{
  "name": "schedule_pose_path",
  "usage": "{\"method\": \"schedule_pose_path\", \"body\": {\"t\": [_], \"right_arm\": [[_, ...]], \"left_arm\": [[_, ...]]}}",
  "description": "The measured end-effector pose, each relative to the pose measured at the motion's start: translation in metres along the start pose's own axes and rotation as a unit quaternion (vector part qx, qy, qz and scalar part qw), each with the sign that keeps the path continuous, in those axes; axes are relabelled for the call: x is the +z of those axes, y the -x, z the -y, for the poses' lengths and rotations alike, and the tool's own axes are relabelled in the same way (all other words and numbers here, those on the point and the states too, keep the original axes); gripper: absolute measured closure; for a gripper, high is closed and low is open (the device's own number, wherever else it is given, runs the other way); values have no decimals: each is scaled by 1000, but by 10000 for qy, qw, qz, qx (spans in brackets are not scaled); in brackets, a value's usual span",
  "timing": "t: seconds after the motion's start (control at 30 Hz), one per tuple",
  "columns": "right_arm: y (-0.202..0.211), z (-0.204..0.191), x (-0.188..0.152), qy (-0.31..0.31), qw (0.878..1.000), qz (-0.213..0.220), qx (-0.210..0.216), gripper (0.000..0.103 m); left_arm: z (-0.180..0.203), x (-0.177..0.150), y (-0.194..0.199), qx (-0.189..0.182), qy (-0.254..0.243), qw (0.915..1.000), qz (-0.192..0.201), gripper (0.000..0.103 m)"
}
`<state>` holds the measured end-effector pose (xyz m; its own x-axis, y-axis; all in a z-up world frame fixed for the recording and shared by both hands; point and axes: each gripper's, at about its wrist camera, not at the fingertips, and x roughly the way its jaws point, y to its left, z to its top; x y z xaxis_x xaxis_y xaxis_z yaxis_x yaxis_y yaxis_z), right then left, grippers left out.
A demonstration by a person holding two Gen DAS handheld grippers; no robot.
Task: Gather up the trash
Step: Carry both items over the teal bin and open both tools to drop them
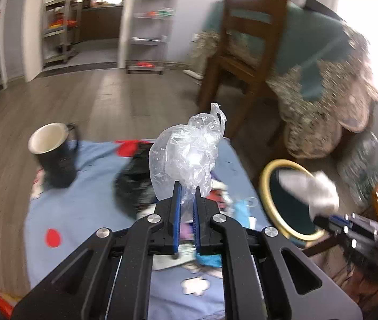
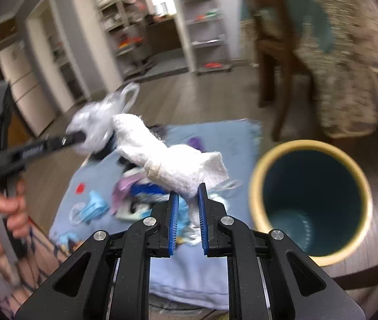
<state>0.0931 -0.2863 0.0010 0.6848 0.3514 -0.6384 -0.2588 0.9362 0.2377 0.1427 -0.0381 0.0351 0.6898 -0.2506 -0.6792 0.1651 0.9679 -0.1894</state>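
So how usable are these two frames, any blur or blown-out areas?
Left wrist view: clear plastic bag in the left gripper is sharp, background motion-blurred, window blown out. Right wrist view: white paper towel in the right gripper is crisp, bin and room smeared; both fisheye-curved.

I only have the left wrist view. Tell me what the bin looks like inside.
Observer: The bin looks empty; its bare bottom shows in the right wrist view.
Operator: Report the right gripper's load.
Observer: The right gripper is shut on a white paper towel, held beside the bin's rim, not over it.
Operator: Say what is left on the blue cloth.
Observer: Scraps remain, among them a blue face mask near the cloth's left edge.
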Motion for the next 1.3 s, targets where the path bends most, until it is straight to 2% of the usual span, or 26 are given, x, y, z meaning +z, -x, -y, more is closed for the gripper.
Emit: {"method": "schedule_pose_path", "body": {"t": [0.17, 0.33, 0.63, 0.73, 0.77, 0.87, 1.0, 1.1, 1.23, 1.3], "right_arm": [[17, 58, -2, -805, 9956, 299, -386, 87], [20, 96, -14, -1396, 9871, 371, -691, 87], [22, 145, -25, -2048, 9731, 246, -1022, 87], [20, 157, -31, -2233, 9684, 181, -1095, 87], [19, 159, -32, -2269, 9674, 164, -1110, 87], [14, 163, -35, -2335, 9655, 80, -1150, 86], [7, 164, -36, -2362, 9648, -8, -1157, 85], [-5, 167, -34, -2395, 9639, -97, -1159, 85], [-19, 171, -35, -2526, 9600, -266, -1180, 80], [-22, 170, -35, -2546, 9590, -317, -1204, 70]], "left_arm": [[60, -1, -26, -368, -422, 9983, -186, 96], [126, -2, -68, -754, -831, 9923, -520, 96], [192, -11, -139, -1258, -901, 9808, -1186, 96], [200, -18, -157, -1204, -915, 9792, -1349, 93], [200, -21, -161, -1205, -885, 9787, -1406, 88], [194, -22, -162, -1180, -790, 9800, -1396, 60], [179, -14, -147, -1145, -753, 9835, -1183, 43], [163, -9, -133, -1096, -712, 9862, -1014, 37], [141, -3, -117, -1003, -640, 9893, -838, 33], [128, -1, -108, -936, -621, 9910, -722, 32]]}}
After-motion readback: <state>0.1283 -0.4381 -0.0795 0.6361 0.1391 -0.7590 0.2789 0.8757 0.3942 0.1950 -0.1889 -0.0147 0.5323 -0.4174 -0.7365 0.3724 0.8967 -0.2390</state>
